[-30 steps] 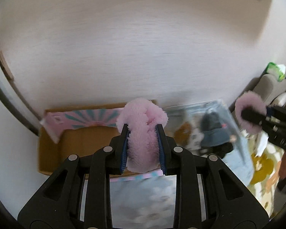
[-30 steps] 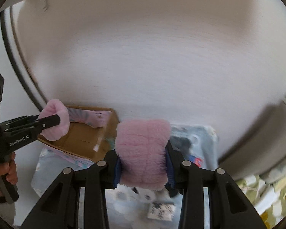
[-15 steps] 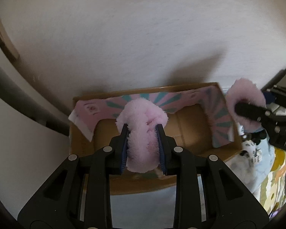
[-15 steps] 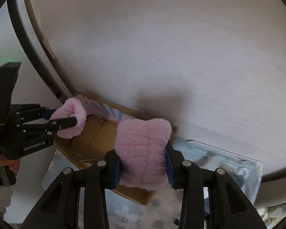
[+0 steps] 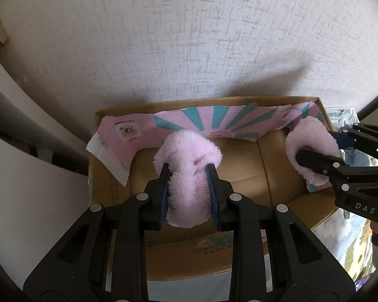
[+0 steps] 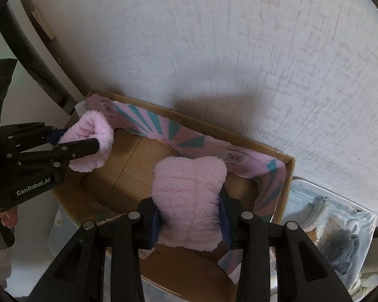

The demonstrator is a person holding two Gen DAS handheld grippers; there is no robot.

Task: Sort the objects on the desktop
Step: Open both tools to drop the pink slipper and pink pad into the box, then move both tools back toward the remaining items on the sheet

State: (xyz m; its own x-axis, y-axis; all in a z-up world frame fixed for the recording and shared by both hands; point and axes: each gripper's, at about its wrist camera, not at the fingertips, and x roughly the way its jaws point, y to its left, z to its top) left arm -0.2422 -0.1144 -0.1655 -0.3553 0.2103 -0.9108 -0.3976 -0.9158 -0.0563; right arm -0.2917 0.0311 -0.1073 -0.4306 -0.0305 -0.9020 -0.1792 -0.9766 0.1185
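My left gripper (image 5: 189, 173) is shut on one end of a pink fluffy plush piece (image 5: 187, 156). My right gripper (image 6: 189, 196) is shut on the other pink fluffy end (image 6: 189, 193). Both hang over an open cardboard box (image 5: 239, 178) lined with pink and teal striped paper (image 5: 214, 120). In the left wrist view the right gripper (image 5: 315, 153) holds its pink end (image 5: 307, 136) at the box's right side. In the right wrist view the left gripper (image 6: 88, 141) holds its end (image 6: 93, 130) at the box's left side. The plush between the two ends is hidden.
The box (image 6: 176, 264) stands against a white textured wall (image 5: 189, 37). A clear plastic package with grey and white items (image 6: 335, 226) lies right of the box. A dark curved bar (image 6: 32, 50) runs at the left. Patterned cloth (image 5: 357, 249) shows at the right.
Both grippers have moved left with the pink plush ends, from over the clear package to over the open cardboard box, and come lower and closer to it. Both stay shut.
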